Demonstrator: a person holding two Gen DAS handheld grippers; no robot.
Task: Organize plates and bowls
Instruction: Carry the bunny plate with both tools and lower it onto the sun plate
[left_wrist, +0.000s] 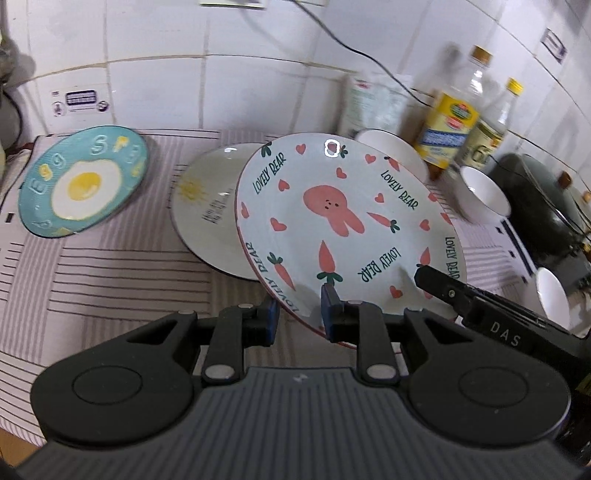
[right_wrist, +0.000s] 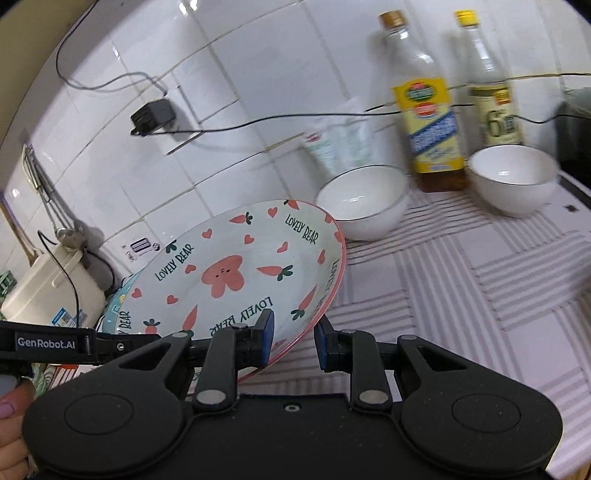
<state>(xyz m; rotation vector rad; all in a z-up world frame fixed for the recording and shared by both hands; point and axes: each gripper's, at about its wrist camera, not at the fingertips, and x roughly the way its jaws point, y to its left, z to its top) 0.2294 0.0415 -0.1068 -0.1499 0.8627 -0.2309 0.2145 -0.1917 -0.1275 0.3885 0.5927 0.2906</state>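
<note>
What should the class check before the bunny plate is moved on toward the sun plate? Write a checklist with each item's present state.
1. Left gripper straddles the bunny plate rim: ok.
2. Right gripper straddles the same plate's rim: ok.
3. Both grips firmly closed on the rim: cannot tell.
4. Bunny plate level: not ok, it is tilted.
5. Sun plate uncovered: not ok, the bunny plate overlaps it.
6. Nearest white bowl apart from the bunny plate: cannot tell; it is close behind the far edge.

"LOVELY BEAR" repeats round the rabbit plate rim. "Egg" on the teal plate. "DAS" on the right gripper, "GenRobot.AI" on the left gripper. "6" on the far-right bottle.
</note>
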